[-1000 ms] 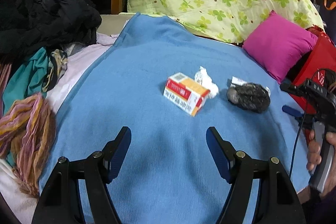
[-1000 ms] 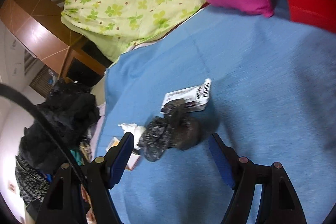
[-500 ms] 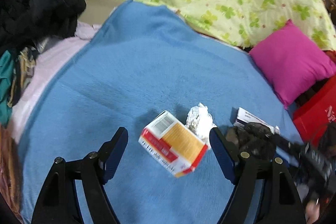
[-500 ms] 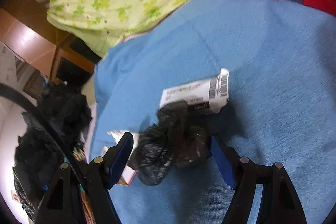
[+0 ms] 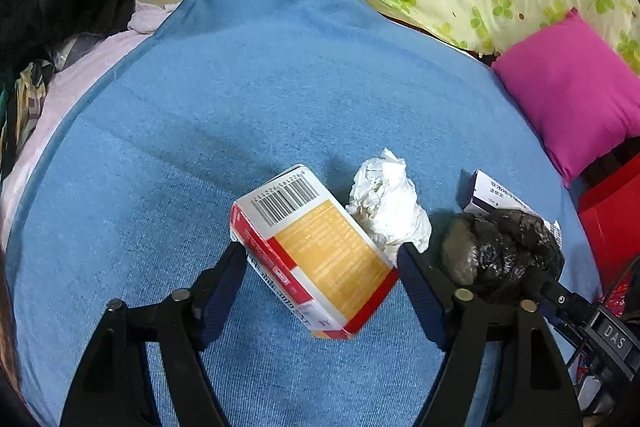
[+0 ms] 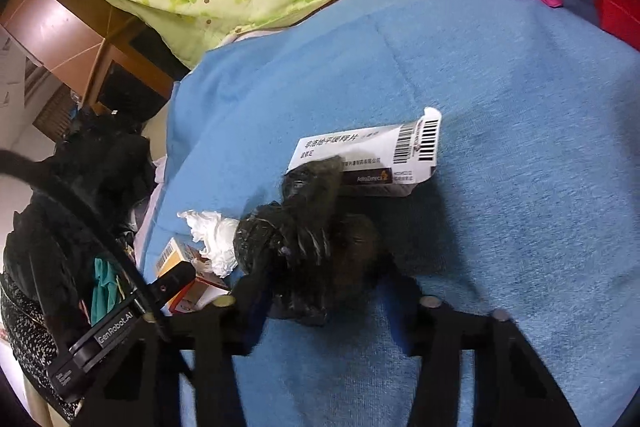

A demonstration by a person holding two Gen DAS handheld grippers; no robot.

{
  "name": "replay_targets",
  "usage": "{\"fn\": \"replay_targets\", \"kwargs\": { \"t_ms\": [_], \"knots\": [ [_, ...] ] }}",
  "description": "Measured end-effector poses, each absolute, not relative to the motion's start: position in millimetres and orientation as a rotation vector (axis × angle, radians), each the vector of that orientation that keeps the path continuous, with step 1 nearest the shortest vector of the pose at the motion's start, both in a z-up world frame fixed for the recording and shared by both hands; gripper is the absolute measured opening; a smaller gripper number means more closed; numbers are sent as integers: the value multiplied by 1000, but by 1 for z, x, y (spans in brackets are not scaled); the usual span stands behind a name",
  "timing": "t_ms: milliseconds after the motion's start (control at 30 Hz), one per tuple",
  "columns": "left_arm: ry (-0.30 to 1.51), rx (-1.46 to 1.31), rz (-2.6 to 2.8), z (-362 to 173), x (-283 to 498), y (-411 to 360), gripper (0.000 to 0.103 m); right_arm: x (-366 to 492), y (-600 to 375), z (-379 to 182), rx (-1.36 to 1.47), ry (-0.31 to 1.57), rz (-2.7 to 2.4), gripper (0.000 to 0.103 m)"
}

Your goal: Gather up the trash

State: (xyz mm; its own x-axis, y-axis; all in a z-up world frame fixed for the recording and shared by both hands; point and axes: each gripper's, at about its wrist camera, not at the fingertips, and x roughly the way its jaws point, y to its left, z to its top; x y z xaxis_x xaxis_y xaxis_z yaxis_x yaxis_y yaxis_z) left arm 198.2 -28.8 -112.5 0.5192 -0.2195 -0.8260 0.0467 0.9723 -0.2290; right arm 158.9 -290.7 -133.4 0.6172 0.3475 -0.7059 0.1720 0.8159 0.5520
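Left wrist view: spread left tool [image 5: 320, 259] straddles the orange box [image 5: 312, 259], fingers flanking it.

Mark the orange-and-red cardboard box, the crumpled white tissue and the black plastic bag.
orange-and-red cardboard box [image 5: 320, 251], left wrist view, orange top face.
crumpled white tissue [image 5: 386, 205], left wrist view, centre of wad.
black plastic bag [image 6: 308, 247], right wrist view, middle of bundle.

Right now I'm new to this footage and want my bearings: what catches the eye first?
The red-and-orange cardboard medicine box sits between the open fingers of the left gripper on the blue blanket. Beside it lies a crumpled white tissue; the right gripper straddles a crumpled black plastic bag.
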Motion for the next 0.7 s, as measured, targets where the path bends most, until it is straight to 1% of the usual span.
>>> {"fn": "replay_targets", "kwargs": {
  "t_ms": [33, 100, 167, 400, 500, 700],
  "knots": [
    [1018, -194, -171, -112, 197, -28, 69, 157, -293, -132, 633, 916, 115, 43],
    [1021, -193, -185, -111, 193, -28, 61, 154, -295, -131, 635, 914, 119, 41],
    [1018, -180, -202, -109, 189, -28, 55, 149, -297, -127, 622, 903, 119, 40],
    [1025, -191, -231, -102, 181, -18, 37, 133, -316, -120, 625, 892, 102, 40],
    [1023, -187, -232, -99, 178, -11, 34, 126, -324, -118, 620, 890, 99, 40],
    [1026, -170, -218, -96, 173, 1, 34, 112, -339, -119, 637, 924, 100, 40]
  ]
}}
